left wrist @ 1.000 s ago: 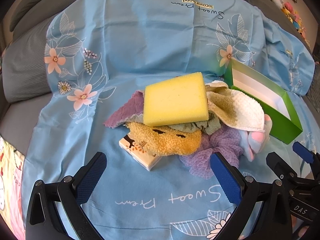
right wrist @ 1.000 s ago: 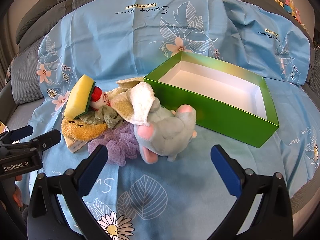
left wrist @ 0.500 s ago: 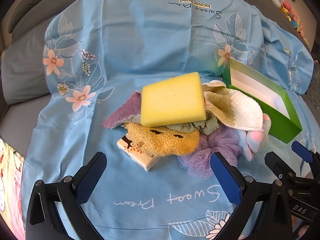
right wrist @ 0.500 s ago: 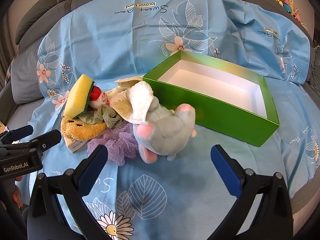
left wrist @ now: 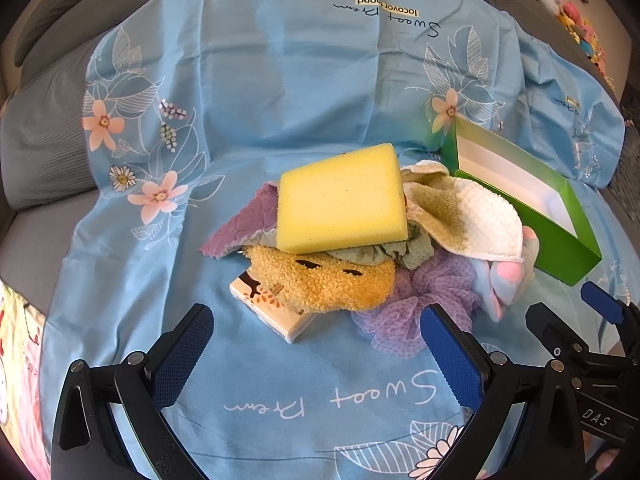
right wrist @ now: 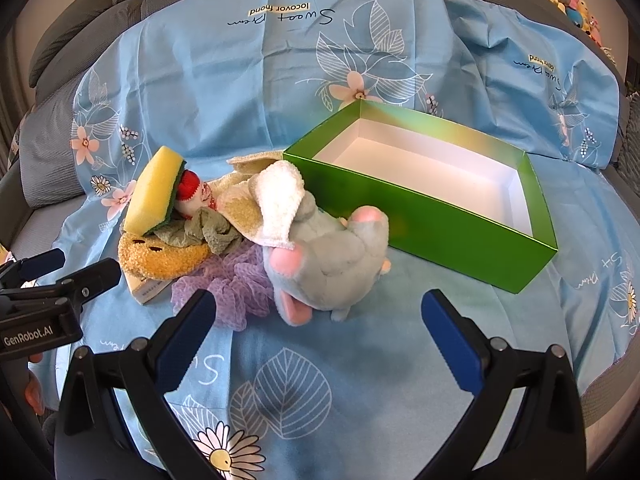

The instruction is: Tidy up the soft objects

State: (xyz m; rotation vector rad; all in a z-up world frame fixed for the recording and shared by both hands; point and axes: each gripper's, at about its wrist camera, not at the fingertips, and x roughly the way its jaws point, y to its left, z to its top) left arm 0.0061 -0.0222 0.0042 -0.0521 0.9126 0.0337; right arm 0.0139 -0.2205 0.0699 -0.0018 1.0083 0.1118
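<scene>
Both grippers, left gripper (left wrist: pixel 316 346) and right gripper (right wrist: pixel 320 330), hung wide open, holding nothing. Just past them sat a soft pile: gray plush mouse (right wrist: pixel 336 256), purple mesh puff (left wrist: pixel 416 300), yellow sponge (left wrist: pixel 342 200). Farther right stood the green box (right wrist: pixel 432 216).

left tool (left wrist: pixel 316 344): jaws wide apart, holding nothing | right tool (right wrist: pixel 318 320): jaws wide apart, holding nothing

Left wrist view near soft pile (left wrist: pixel 340 248), right view further right, both sharing it
</scene>
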